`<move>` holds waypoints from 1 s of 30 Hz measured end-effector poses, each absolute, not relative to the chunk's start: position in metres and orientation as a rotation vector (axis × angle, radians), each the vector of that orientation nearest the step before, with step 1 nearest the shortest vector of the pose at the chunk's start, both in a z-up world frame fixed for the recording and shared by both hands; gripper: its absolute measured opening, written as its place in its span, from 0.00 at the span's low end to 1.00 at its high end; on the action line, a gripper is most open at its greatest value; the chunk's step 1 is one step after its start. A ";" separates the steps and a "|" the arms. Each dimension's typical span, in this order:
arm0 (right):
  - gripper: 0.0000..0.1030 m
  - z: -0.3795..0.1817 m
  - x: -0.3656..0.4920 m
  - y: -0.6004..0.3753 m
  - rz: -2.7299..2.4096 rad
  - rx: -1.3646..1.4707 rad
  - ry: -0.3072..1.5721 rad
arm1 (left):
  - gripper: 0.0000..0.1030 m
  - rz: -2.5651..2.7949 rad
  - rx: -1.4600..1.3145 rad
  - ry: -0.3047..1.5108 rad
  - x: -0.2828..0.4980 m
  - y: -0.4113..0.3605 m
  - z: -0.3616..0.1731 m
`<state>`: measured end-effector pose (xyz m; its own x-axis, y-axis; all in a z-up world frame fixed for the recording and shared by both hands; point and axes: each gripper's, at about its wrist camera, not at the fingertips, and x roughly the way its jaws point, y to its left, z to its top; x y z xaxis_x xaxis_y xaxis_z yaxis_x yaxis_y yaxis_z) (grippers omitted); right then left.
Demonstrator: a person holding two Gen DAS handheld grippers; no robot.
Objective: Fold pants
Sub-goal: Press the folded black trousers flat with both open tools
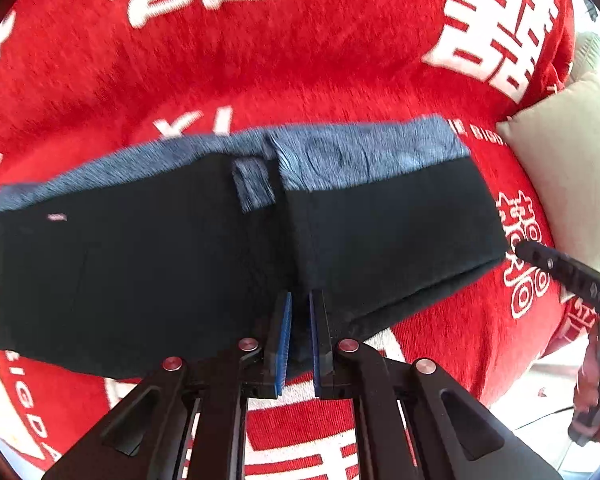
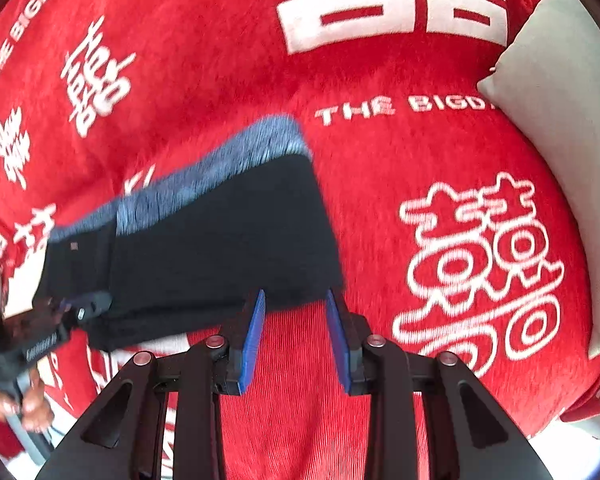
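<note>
Pants (image 1: 180,248) folded on red blanket (image 1: 260,72), touching left tool (image 1: 300,300) tips.

The pants (image 1: 180,248) are black with a blue-grey waistband along the far edge, folded into a flat, wide bundle.

Red blanket (image 1: 300,80) with white lettering spreads right across the surface, and a pale cushion (image 2: 560,100) rests at its right edge.
</note>
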<state>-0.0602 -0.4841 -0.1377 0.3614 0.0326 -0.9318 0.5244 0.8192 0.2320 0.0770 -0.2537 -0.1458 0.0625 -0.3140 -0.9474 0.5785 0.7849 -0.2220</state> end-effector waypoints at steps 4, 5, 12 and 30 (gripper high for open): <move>0.34 -0.141 -0.033 -0.508 -0.347 0.567 1.117 | 0.08 -0.673 0.223 1.315 0.092 -0.266 -0.134; 0.34 -0.142 -0.026 -0.512 -0.345 0.577 1.113 | 0.08 -0.673 0.225 1.310 0.095 -0.272 -0.134; 0.33 -0.166 0.007 -0.511 -0.290 0.615 1.157 | 0.08 -0.642 0.290 1.342 0.099 -0.313 -0.167; 0.34 -0.159 -0.008 -0.488 -0.229 0.463 1.227 | 0.88 -0.498 0.234 1.305 0.082 -0.289 -0.148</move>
